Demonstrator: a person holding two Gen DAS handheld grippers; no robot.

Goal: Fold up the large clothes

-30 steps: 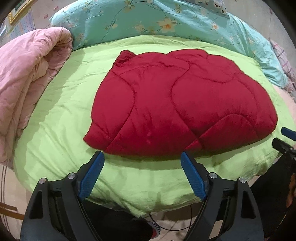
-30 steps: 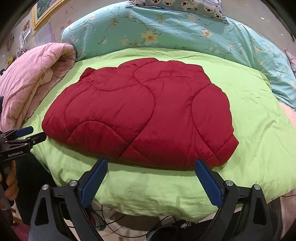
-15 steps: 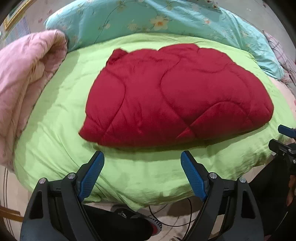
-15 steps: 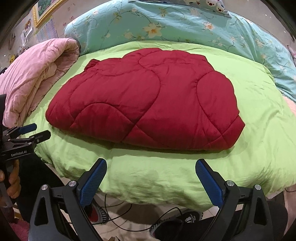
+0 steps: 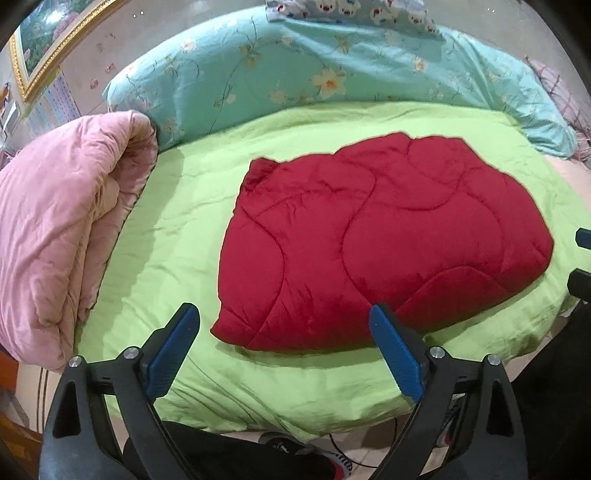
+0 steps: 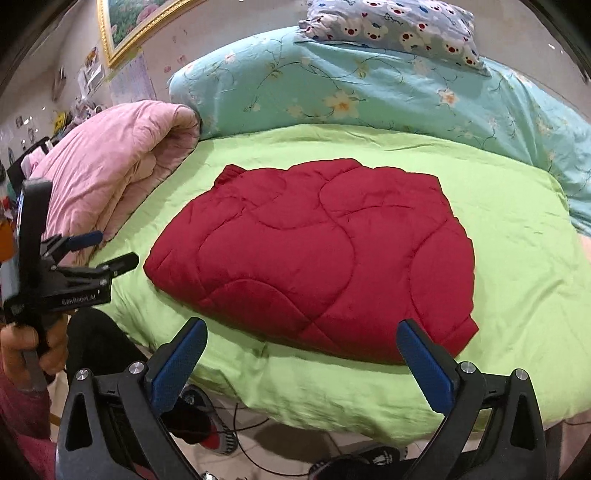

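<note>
A bed covered by a lime-green sheet [image 5: 177, 221] fills most of both views. Along its far side lies a long turquoise floral duvet [image 6: 369, 92], with a small bear-print pillow [image 6: 399, 22] resting on top of it. On the left side of the bed a pink quilt [image 5: 62, 229] is heaped in thick folds, its rolled far end touching the turquoise duvet.

The task's thing, a red quilted garment [image 5: 384, 243], lies flat near the middle of the green sheet, closer to the near edge than to the far one, well apart from the pink quilt. Its curved stitch lines show clearly, and a small tab-like corner sticks out at its far left.

The left gripper [image 5: 284, 332] hangs over the near edge of the bed, its blue-padded jaws spread wide and holding nothing; the garment's near left corner sits between them in the view, untouched. The right gripper [image 6: 301, 345] hangs likewise over the near edge, jaws released and empty, framing the garment's near right edge. A gilt picture frame [image 6: 136, 33] hangs on the far left wall.
</note>
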